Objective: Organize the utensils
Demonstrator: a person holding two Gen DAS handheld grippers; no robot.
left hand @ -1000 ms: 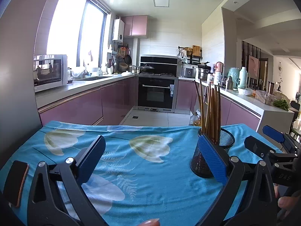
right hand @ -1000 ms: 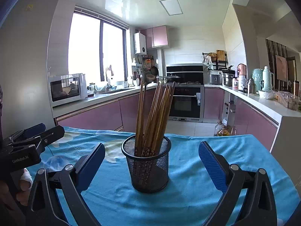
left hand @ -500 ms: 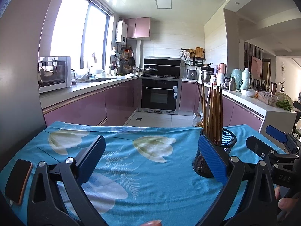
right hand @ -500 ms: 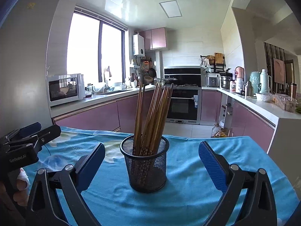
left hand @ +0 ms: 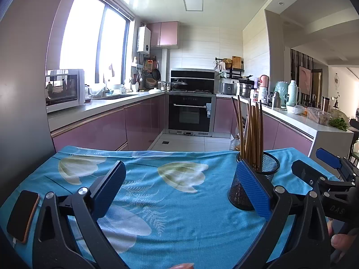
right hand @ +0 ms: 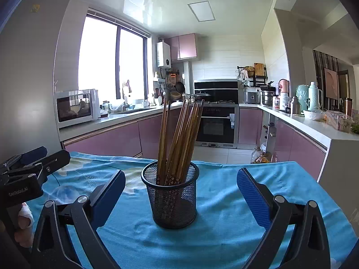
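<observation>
Over the last second I have only drifted a touch, both my left gripper (left hand: 180,190) and right gripper (right hand: 181,194) spread wide and empty, right one facing the mesh holder (right hand: 171,198) where the chopsticks (right hand: 179,139) stand, so organizing looks finished

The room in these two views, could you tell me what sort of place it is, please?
Most likely a home kitchen: a built-in oven sits under a stove, a microwave stands on the counter, and chopsticks fill a mesh holder.
</observation>
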